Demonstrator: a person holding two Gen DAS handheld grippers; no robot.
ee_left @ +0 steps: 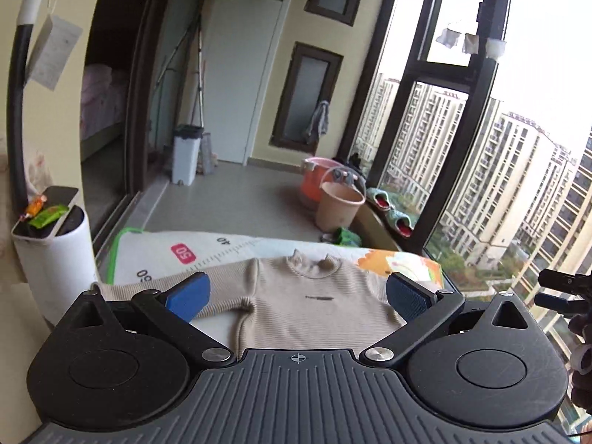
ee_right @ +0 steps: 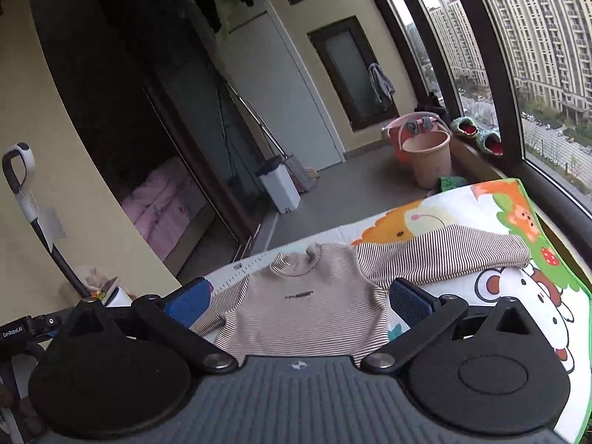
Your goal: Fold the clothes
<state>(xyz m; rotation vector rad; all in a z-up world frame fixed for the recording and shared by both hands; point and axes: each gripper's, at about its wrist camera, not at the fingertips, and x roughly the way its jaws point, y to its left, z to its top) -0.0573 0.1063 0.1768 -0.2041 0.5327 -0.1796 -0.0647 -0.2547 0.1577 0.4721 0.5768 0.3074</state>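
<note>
The striped sweater (ee_right: 303, 307) is lying flat and unfolded on the cartoon mat (ee_right: 518, 296), both sleeves spread outward. The left gripper (ee_left: 296, 296) and right gripper (ee_right: 299, 301) are hovering above it, spread wide, holding nothing. Folding is not yet begun; all folds are remaining.

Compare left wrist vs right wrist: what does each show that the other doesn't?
Left wrist only: the white canister with snack packets on its lid, and the "50" ruler print on the mat.

Right wrist only: the sweater's outstretched sleeve across the cartoon mat, and the white-and-black handle by the wall.

Both: the beige ribbed sweater, lying flat, collar away from the cameras; beige bucket; white bin. Left claw and right claw are both open, holding nothing.
</note>
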